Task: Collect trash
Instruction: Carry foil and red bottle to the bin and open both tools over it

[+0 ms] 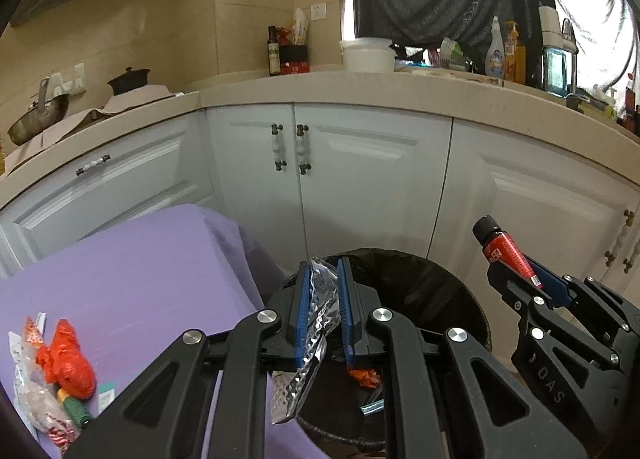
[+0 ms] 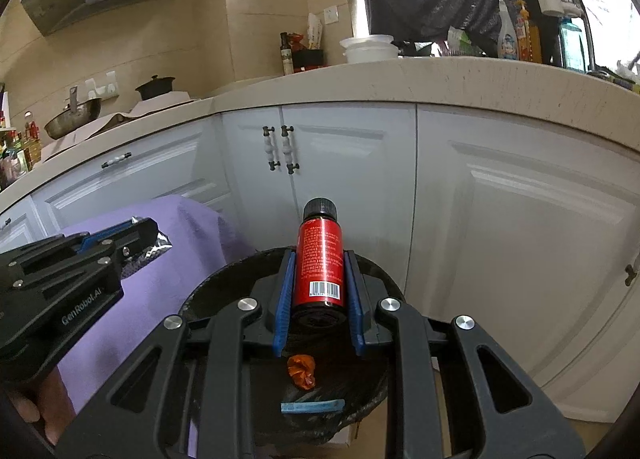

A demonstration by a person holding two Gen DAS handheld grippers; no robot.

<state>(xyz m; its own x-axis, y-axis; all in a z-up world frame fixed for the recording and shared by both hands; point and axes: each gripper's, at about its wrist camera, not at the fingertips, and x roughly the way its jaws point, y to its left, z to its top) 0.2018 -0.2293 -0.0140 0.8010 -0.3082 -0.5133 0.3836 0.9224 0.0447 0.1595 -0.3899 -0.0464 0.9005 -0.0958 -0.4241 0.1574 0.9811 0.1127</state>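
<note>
1. Landmark: the bin (image 1: 420,283), a round container with a black liner, stands on the floor just in front of the white cabinet doors (image 1: 360,179). All positions below are given relative to it.

2. Left tongs (image 1: 324,299): narrow, clamped on a crinkled foil wrapper (image 1: 316,323). The wrapper hangs down between the blue pads, over the bin's near-left rim. Held there, it should fall inside the liner when released, not onto the floor.

3. Right tongs (image 2: 319,279): narrow, clamped on a small red bottle (image 2: 319,259) with a black cap. The pads grip its label on both sides, cap pointing away toward the cabinets. In the right wrist view the bottle sits above the bin opening, so it too appears placed for a drop.

4. Already in the bin: an orange scrap (image 2: 302,371) and a blue strip (image 2: 312,406) lie on the liner, below both tongs.

5. Left of the bin: a desk under a purple cloth (image 1: 132,279) touches or nearly touches the rim; which cannot be told. On the cloth's far-left part lies more trash, including a red crumpled bag (image 1: 66,359) and clear wrappers (image 1: 32,399).

6. Judgement: both items are at the release stage. The pile on the cloth remains to be collected.
</note>
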